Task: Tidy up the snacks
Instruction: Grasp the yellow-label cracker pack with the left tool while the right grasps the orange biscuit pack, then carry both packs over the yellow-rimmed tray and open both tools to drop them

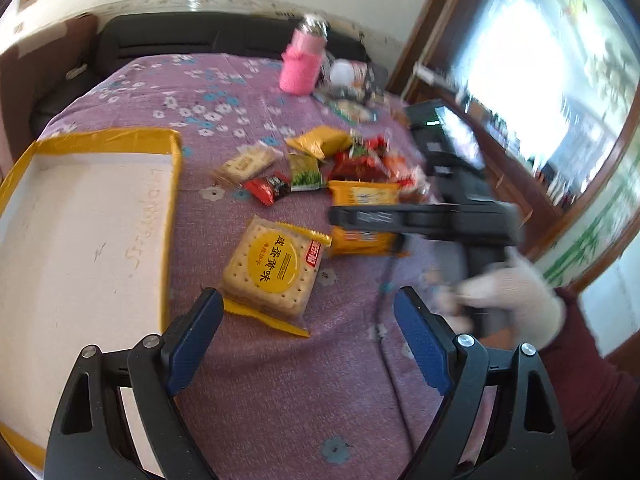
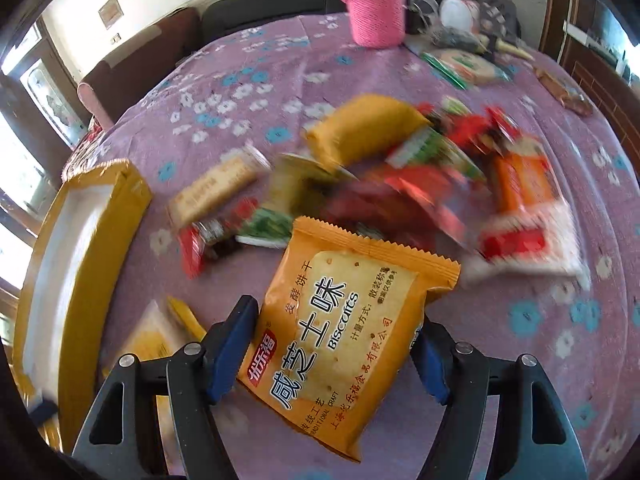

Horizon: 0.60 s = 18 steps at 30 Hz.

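Observation:
My right gripper (image 2: 336, 324) is shut on an orange biscuit packet (image 2: 340, 340) and holds it above the purple cloth; the packet also shows in the left wrist view (image 1: 362, 216), clamped by the right gripper (image 1: 400, 220). My left gripper (image 1: 308, 304) is open and empty, just in front of a clear cracker pack with a yellow round label (image 1: 276, 268). A pile of snack packets (image 1: 352, 160) lies beyond it, blurred in the right wrist view (image 2: 420, 184). An open white box with yellow tape edges (image 1: 80, 240) sits at the left; it also shows in the right wrist view (image 2: 80, 248).
A pink knitted bottle cover (image 1: 300, 64) and small clutter (image 1: 352, 80) stand at the table's far side. A dark sofa (image 1: 192, 36) lies behind the table. Wooden-framed windows (image 1: 540, 80) are on the right.

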Each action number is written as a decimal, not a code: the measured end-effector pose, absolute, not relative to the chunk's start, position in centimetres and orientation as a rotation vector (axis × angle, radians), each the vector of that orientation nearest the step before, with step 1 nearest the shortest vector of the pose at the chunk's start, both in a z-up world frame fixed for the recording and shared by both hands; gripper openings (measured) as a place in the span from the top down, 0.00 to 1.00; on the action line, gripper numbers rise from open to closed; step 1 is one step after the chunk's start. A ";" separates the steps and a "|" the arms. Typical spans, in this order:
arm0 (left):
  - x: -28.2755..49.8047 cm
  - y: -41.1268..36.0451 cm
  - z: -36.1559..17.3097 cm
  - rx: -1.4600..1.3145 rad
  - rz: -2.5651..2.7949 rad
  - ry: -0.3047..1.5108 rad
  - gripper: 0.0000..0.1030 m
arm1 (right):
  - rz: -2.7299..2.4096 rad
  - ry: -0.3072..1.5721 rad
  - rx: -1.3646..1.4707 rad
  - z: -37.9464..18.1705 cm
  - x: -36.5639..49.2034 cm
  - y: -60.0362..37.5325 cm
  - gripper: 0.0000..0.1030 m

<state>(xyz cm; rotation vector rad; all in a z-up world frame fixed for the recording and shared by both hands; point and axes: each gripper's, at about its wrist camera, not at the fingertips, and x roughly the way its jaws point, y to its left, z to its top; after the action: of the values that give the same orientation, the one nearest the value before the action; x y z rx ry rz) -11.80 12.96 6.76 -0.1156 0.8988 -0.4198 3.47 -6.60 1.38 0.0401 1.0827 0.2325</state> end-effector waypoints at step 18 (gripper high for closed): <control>-5.8 7.8 0.8 0.241 -0.253 1.102 0.13 | 0.314 1.034 0.075 1.5 -1.2 -12.3 0.22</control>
<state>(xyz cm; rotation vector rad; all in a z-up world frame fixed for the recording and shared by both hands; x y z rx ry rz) -5.81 7.82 0.84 0.2413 1.1020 -0.2533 -1.21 -12.27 1.47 0.0750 1.0342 0.3144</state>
